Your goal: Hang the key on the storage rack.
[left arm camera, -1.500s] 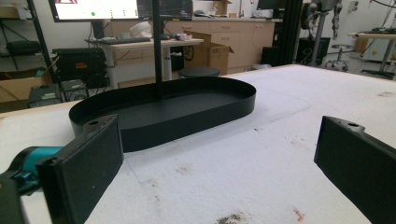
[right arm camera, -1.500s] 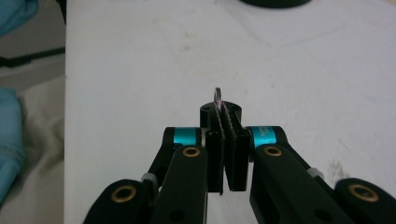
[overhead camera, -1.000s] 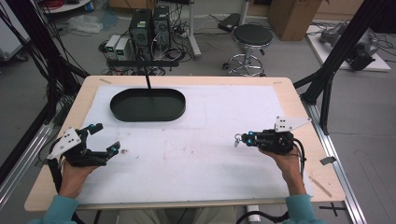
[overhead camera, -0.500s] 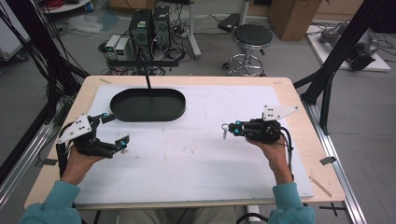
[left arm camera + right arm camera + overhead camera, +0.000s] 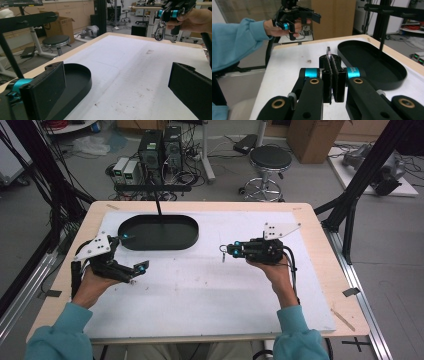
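Carabiner-type metal snap hook (image 5: pixel 159 31) pinched in right hand-held gripper (image 5: pixel 229 251), hanging from jaw tips above white-covered worktop (image 5: pixel 210 295), roughly mid-table, to the right of black oval tray (image 5: pixel 159 232). Seen in high view as small loop (image 5: pixel 222 252) below the jaw tips; in right gripper view as thin metal edge (image 5: pixel 328 52) standing between the closed pads.

Handling, judged: small, rigid, light metal piece; smooth and likely slippery against pads; not fragile. Hangs freely from a grip on its upper end, so likely to swing or rotate with quick moves. Best held across the flat of the body or at the eye end, pads squeezing the two broad faces; avoid the spring gate, which could give under pressure.

Left hand-held gripper (image 5: pixel 131 254): jaws spread wide, nothing between them, held low near left end of tray. Tray appears empty.

Change against frame half a second back: both hand-held grippers advanced further over the worktop, forearms extended more. Left hand-held gripper now closer to tray's near-left rim, jaws opened wider. Right hand-held gripper at much the same mid-right position, hook still clamped and dangling. Tray unmoved.
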`<action>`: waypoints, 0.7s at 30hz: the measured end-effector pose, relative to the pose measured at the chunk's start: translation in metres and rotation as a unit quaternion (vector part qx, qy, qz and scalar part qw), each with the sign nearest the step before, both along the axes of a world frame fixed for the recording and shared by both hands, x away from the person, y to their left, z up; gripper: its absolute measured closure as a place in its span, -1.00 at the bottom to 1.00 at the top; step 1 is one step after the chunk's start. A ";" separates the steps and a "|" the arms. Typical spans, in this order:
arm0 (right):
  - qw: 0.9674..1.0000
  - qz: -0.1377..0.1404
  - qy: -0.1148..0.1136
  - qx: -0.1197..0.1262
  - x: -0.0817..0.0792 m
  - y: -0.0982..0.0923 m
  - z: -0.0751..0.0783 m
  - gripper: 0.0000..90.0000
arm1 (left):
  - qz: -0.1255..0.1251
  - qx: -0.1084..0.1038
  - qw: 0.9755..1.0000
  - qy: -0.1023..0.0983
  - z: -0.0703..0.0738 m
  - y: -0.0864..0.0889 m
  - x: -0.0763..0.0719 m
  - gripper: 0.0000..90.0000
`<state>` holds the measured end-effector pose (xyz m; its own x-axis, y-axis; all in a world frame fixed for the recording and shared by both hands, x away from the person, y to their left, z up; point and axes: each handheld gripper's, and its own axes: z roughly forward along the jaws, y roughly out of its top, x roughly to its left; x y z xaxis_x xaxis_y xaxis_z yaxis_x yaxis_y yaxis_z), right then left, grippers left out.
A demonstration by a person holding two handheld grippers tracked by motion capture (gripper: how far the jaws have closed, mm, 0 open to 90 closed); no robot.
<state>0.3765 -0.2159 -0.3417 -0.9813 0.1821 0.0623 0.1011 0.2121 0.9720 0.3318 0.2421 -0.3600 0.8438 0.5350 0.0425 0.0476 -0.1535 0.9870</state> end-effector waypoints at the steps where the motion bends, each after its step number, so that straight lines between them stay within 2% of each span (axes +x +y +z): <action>1: 1.000 0.003 -0.002 -0.001 0.001 0.003 0.001 0.97 | -0.003 -0.001 1.000 0.001 0.002 -0.002 0.001 -0.96; 9: 1.000 0.017 -0.008 -0.002 0.007 0.023 0.008 0.97 | -0.017 0.007 1.000 0.006 0.011 -0.020 0.010 -0.96; 11: 1.000 0.020 -0.004 -0.006 0.007 0.026 0.008 0.97 | -0.011 0.019 1.000 -0.001 0.015 -0.025 0.013 -0.96; 13: 1.000 0.024 -0.009 -0.004 0.009 0.030 0.009 0.97 | -0.023 0.014 1.000 0.006 0.017 -0.030 0.016 -0.96; 15: 1.000 0.025 0.000 -0.006 0.009 0.032 0.009 0.97 | -0.029 0.020 0.999 0.007 0.019 -0.036 0.018 -0.96; 16: 1.000 0.027 -0.003 -0.008 0.010 0.033 0.009 0.97 | -0.035 0.020 0.999 0.011 0.019 -0.039 0.020 -0.96; 20: 1.000 0.028 -0.002 -0.010 0.012 0.037 0.010 0.97 | -0.046 0.024 0.999 0.009 0.021 -0.051 0.023 -0.96; 21: 0.999 0.030 -0.007 -0.008 0.013 0.038 0.010 0.97 | -0.048 0.029 0.998 0.003 0.022 -0.055 0.024 -0.96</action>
